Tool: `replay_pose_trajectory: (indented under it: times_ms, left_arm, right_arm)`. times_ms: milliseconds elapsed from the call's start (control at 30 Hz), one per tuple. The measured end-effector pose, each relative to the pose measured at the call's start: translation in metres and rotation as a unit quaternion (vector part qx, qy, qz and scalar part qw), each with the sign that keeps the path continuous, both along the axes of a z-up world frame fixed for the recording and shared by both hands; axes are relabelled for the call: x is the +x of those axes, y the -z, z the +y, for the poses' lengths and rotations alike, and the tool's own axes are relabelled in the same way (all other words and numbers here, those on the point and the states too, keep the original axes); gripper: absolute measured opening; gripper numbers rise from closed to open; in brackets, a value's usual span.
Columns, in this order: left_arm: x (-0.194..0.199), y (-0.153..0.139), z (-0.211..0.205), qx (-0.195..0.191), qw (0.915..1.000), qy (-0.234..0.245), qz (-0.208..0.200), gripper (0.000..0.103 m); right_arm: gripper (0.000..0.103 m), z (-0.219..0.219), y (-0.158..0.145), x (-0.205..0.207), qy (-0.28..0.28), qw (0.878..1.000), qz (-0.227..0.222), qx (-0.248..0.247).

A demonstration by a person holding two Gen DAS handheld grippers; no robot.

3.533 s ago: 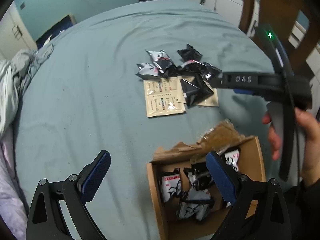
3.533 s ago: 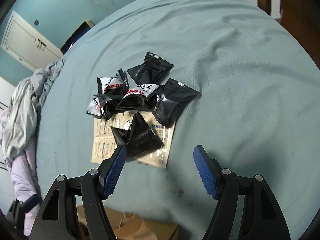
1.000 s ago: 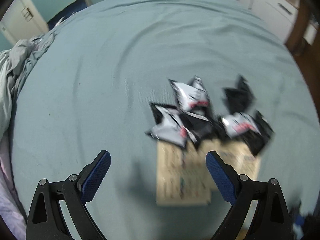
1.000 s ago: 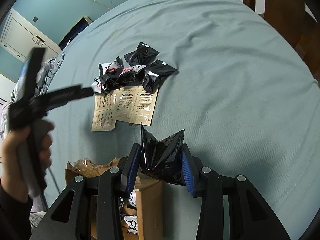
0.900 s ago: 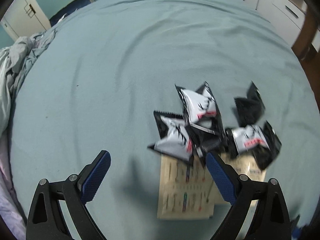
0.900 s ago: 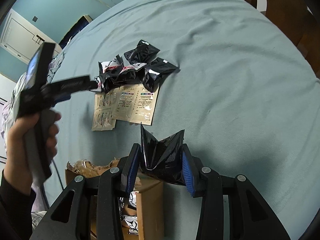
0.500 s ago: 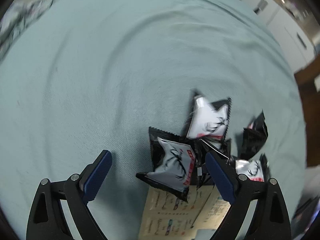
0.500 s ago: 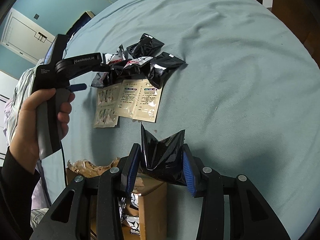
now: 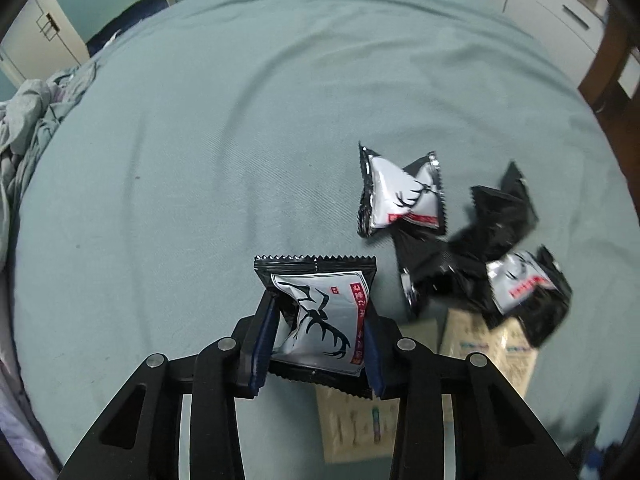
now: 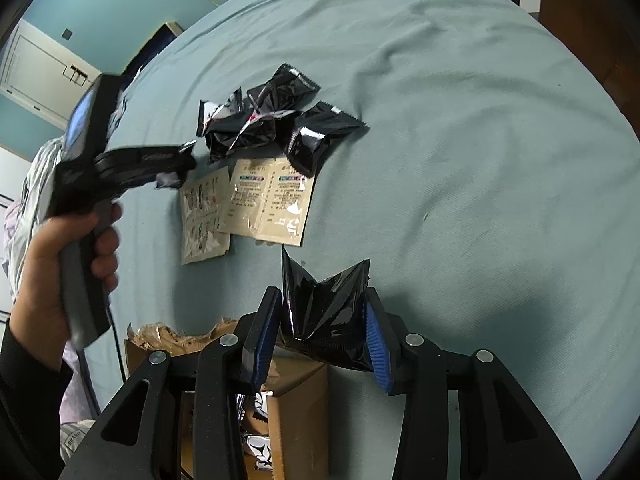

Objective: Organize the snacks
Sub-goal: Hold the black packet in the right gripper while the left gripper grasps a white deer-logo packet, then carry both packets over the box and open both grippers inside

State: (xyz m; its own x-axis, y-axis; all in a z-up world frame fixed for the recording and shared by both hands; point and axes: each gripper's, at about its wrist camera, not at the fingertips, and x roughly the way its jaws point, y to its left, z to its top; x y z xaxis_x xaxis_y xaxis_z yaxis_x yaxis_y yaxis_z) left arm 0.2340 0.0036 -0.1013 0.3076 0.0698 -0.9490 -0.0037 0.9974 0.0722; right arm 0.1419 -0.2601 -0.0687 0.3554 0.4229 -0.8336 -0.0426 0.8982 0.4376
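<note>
My left gripper (image 9: 318,330) is shut on a black and white snack packet with an antler print (image 9: 320,320), at the near left edge of the snack pile (image 9: 460,240) on the teal bed. It also shows in the right wrist view (image 10: 176,166), next to the pile (image 10: 276,124). My right gripper (image 10: 324,330) is shut on a plain black snack packet (image 10: 324,304) and holds it above the cardboard box (image 10: 296,412), which has packets inside. Flat beige sachets (image 10: 268,200) lie in front of the pile.
The teal bed sheet (image 9: 240,120) fills both views. Crumpled bedding (image 9: 28,120) lies at the left edge. A wooden chair frame (image 9: 608,60) and white cabinets stand at the right. Torn brown paper (image 10: 172,334) sticks out of the box.
My left gripper moved from the box to the pile and closed on the antler packet. My right gripper took a black packet from the pile and carried it back over the box.
</note>
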Motion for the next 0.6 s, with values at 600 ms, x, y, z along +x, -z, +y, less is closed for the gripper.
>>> replay_pose_trajectory:
  times_ms: [600]
  left_arm:
    - [-0.173, -0.059, -0.004, -0.043, 0.9954, 0.084, -0.017, 0.036]
  right_arm:
    - [0.04, -0.014, -0.017, -0.04, 0.034, 0.997, -0.061, 0.019]
